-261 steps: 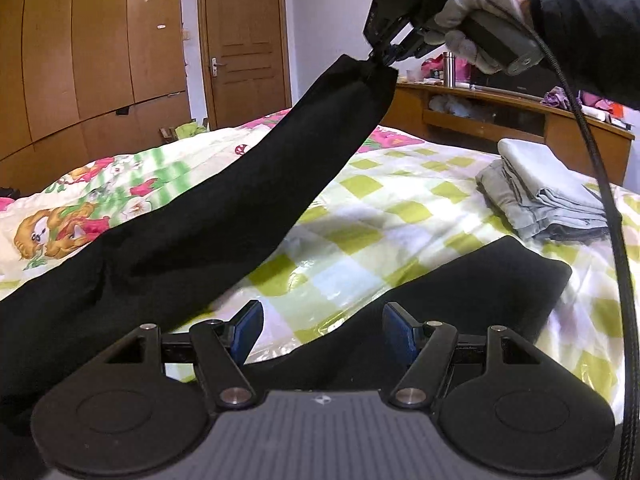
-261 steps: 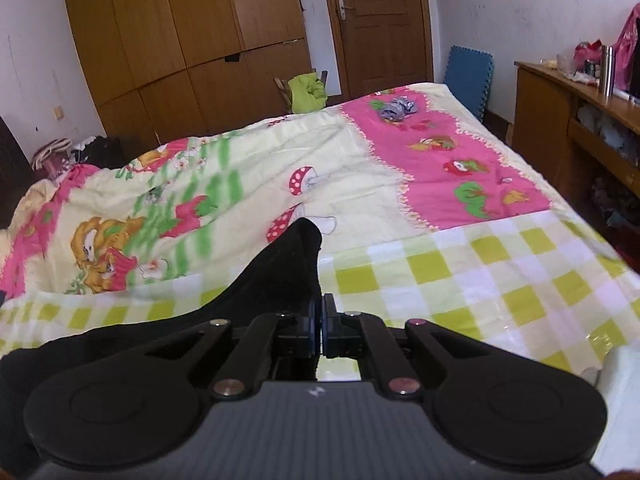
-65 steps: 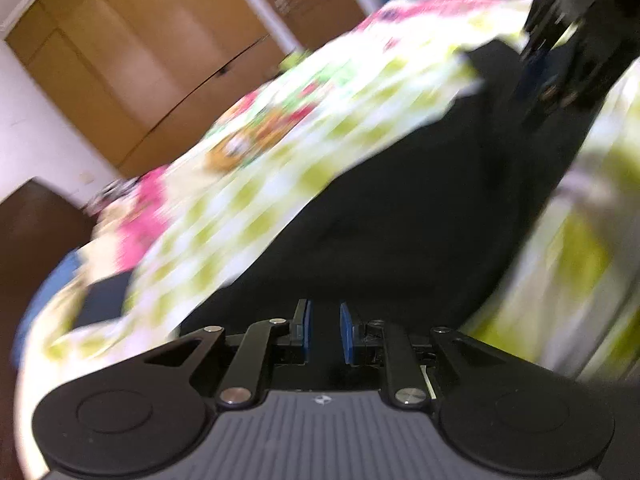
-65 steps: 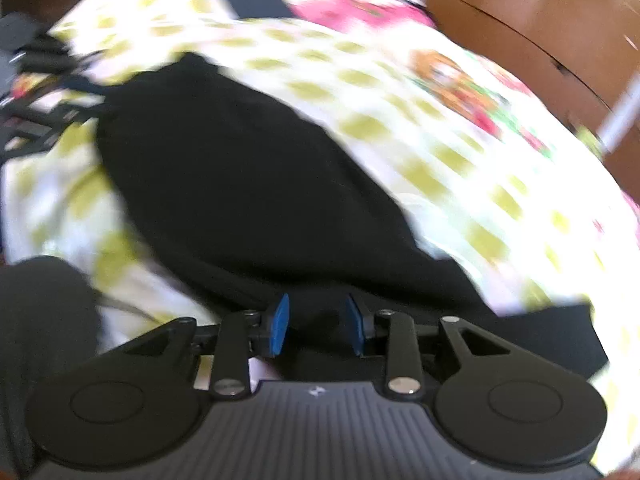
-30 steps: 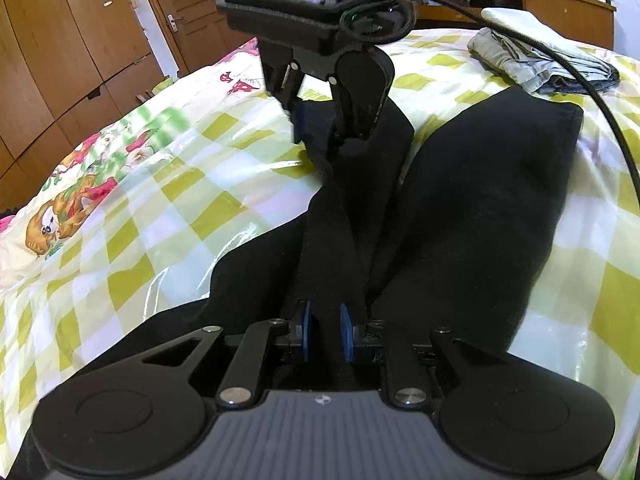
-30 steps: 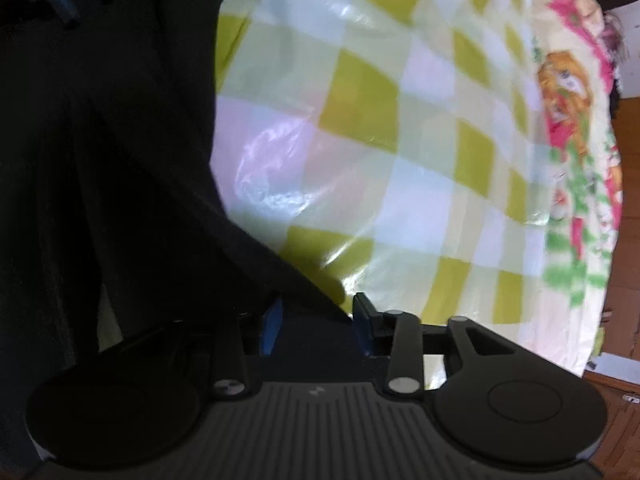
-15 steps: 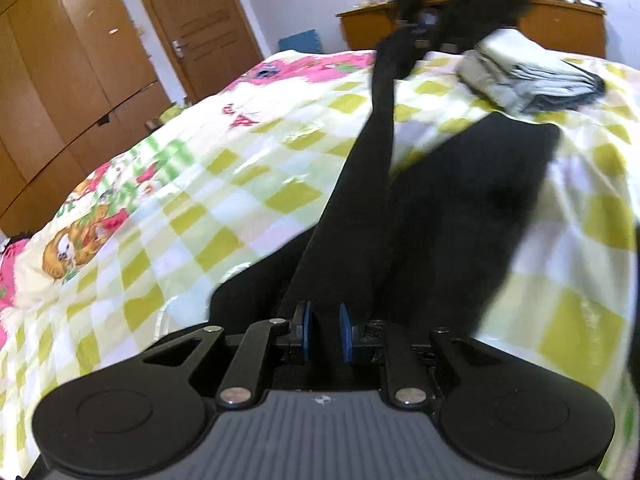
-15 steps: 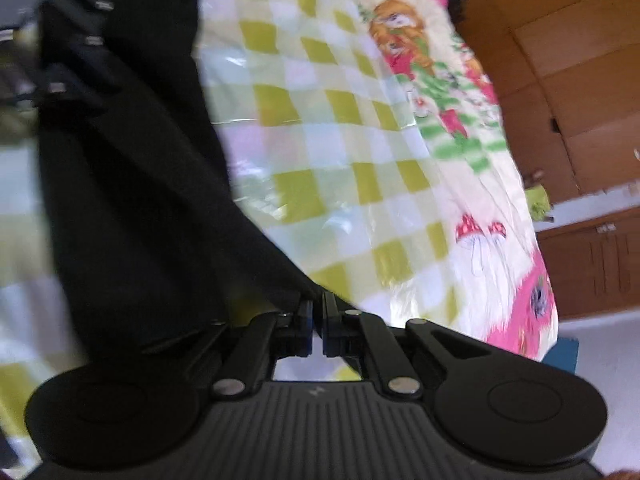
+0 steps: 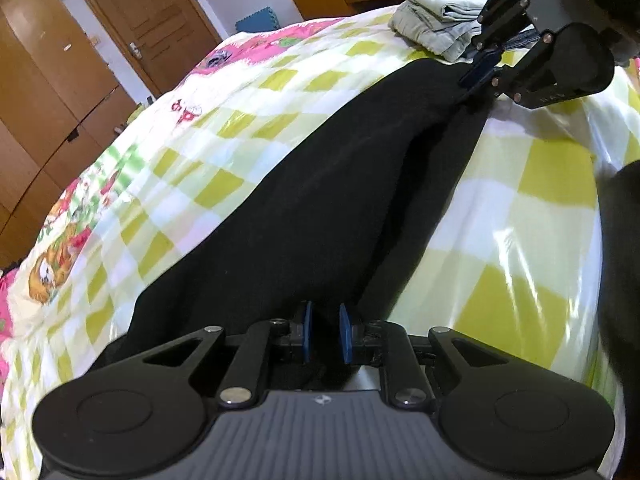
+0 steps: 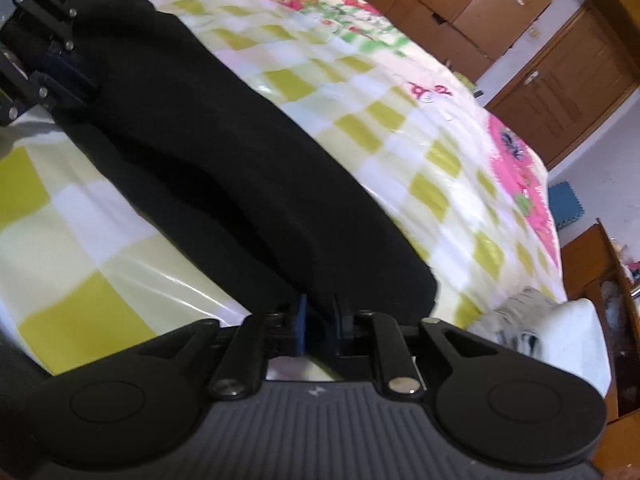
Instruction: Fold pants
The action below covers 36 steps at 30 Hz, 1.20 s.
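— Left wrist view: what is gripped, and why is it held that way?

— The black pants (image 9: pixel 320 184) are pinched at one end by the left gripper (image 9: pixel 325 334), its blue pads drawn close with only a narrow gap, filled by dark cloth. The far end, toward one o'clock, is clamped by the right gripper (image 9: pixel 482 66), its pads pressed together on the fabric. Held at both ends, the legs are probably being laid one over the other, so that the lengthwise fold stays aligned.

— Where are the pants placed relative to the tools?

— They are stretched along the checked bedspread (image 9: pixel 520 216), running from the left gripper at six o'clock up toward one o'clock. In the right wrist view the same band of cloth is seen running from that gripper's nearly closed pads at six o'clock toward ten o'clock, where the left gripper sits. A stack of folded grey laundry (image 9: pixel 436 28) lies just beyond the far end.

— How far along is the fold?

— Likely only the first fold is laid.
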Tool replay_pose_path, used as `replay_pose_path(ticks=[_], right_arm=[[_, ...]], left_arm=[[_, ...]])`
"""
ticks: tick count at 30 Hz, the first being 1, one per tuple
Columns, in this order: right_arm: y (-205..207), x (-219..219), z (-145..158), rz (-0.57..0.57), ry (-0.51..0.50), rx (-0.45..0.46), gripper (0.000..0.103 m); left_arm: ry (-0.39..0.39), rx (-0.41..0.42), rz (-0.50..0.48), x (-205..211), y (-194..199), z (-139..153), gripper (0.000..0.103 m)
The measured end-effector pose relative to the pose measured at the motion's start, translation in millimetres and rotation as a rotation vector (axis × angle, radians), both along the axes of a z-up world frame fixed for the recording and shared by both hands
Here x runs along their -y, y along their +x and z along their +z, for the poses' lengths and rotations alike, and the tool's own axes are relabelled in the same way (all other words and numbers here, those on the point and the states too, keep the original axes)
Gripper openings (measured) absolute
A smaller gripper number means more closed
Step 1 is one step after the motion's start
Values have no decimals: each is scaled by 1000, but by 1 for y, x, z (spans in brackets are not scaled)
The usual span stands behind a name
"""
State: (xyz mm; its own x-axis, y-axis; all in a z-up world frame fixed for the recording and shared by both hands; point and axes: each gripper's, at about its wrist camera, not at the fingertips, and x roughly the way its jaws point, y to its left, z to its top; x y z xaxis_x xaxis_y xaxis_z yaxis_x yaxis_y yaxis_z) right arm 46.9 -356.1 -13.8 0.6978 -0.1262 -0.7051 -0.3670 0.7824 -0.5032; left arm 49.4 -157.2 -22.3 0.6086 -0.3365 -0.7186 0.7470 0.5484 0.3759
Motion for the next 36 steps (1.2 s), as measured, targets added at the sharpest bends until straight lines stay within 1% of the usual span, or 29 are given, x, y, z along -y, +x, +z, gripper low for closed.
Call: replay_pose_path(ticks=[2, 5, 9, 15, 17, 18, 20, 21, 23, 25, 28, 31, 33, 35, 36], right_arm=[[6, 8, -3, 1, -14, 3, 17], [1, 10, -10, 51, -64, -11, 17], [4, 14, -18, 62, -97, -8, 23], [6, 13, -21, 121, -146, -21, 26], [10, 13, -23, 115, -159, -21, 26], [14, 13, -24, 100, -156, -22, 23], [24, 16, -21, 51, -92, -37, 14], [26, 18, -17, 30, -51, -45, 4], [25, 22, -7, -5, -4, -24, 3], [20, 28, 5, -35, 50, -5, 2], [16, 37, 23, -79, 106, 33, 0], [19, 44, 32, -116, 148, 55, 0], [20, 44, 31, -113, 137, 60, 0], [17, 40, 28, -75, 109, 59, 0], [12, 38, 27, -42, 112, 51, 2]], left_arm=[[10, 12, -8, 8, 1, -3, 33], [20, 16, -26, 19, 2, -9, 33], [24, 16, -34, 28, 5, -13, 33], [-36, -18, -22, 27, 6, -7, 33], [-56, -24, -4, 26, 6, -7, 33], [-65, -29, 2, 27, 6, -7, 33], [-65, -22, 9, 31, 5, -8, 33], [-70, -15, 7, 32, 4, -7, 33], [-99, -18, -1, 33, 1, -2, 33], [-120, -15, -9, 33, -1, 1, 38], [-116, 6, -2, 40, 0, 0, 39], [-105, 27, 14, 54, 3, -6, 39], [-75, 45, 36, 64, 5, -12, 39], [-41, 71, 45, 70, 7, -18, 38], [-30, 82, 54, 72, 8, -18, 34]])
